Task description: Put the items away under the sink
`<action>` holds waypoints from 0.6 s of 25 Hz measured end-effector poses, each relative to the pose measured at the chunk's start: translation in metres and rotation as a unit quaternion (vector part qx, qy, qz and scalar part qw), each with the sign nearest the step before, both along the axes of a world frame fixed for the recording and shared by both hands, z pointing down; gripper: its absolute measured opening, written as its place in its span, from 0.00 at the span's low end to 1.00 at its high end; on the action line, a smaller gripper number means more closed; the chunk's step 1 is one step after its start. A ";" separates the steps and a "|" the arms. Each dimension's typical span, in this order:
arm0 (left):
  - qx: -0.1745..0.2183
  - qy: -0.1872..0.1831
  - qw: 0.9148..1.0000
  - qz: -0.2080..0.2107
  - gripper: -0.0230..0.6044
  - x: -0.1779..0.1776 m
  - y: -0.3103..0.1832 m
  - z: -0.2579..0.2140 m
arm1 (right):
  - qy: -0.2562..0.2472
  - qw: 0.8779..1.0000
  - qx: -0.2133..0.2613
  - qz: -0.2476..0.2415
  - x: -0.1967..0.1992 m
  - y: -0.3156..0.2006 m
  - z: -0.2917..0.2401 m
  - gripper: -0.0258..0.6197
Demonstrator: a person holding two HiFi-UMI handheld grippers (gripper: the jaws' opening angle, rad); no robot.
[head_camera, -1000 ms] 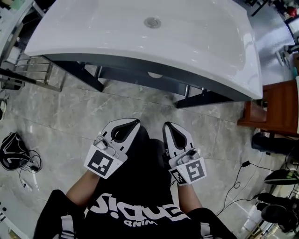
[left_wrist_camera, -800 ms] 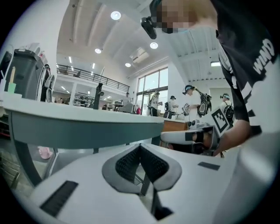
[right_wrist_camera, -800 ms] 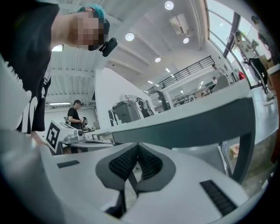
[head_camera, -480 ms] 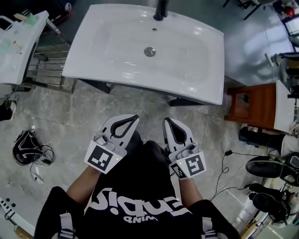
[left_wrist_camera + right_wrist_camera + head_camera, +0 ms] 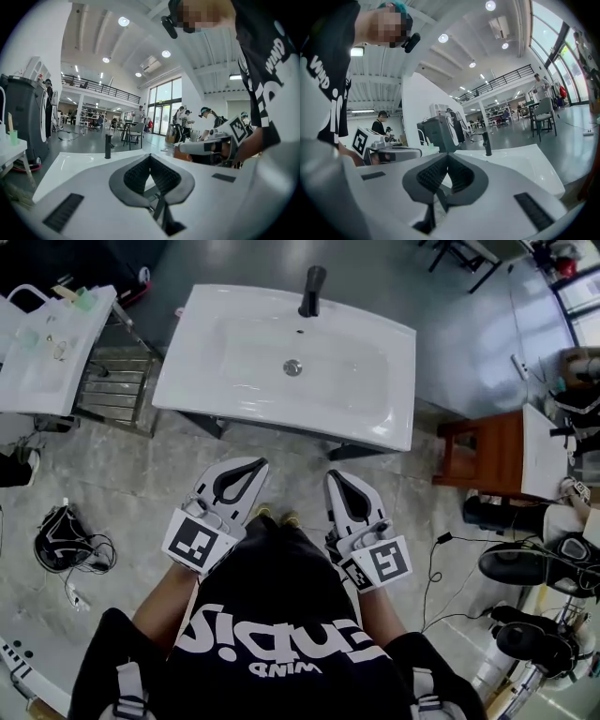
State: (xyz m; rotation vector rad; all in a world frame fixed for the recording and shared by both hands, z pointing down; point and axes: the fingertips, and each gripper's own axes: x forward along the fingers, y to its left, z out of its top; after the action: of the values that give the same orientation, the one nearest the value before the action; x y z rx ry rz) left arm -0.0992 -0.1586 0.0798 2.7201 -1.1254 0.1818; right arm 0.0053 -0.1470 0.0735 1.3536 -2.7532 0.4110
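Compared with a second ago, the sink (image 5: 192, 381) looks smaller and farther below. Its whole white top is now in the head view, with the dark faucet (image 5: 312, 289) at its far edge. The left tool (image 5: 260, 464) and right tool (image 5: 330, 475) remain side by side in front of the person's black shirt (image 5: 272, 634). Each tool's jaws are closed tip to tip with nothing between them.

The basin shows only its drain (image 5: 292, 367). I cannot tell what lies in the dark frame beneath the sink, and none of the items to be stored can be picked out.

The sink stands on a grey marbled floor (image 5: 122, 484). To its left are a metal rack (image 5: 108, 395) and a second white counter (image 5: 33, 376) bearing small things. A wooden stand (image 5: 478, 456) is at the right, and a tangle of cables (image 5: 61, 545) lies on the floor at the left.
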 end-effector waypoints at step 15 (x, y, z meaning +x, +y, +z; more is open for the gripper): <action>0.034 0.021 0.998 0.039 0.07 0.040 0.026 -0.041 | -0.007 0.999 0.038 -0.028 0.031 0.022 -0.036 0.07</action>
State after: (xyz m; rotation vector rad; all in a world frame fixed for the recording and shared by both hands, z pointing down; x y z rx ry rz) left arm -0.0588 -0.1328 0.0385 2.8160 -1.0344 0.0974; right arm 0.0361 -0.1248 0.0376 1.2899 -2.8380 0.3178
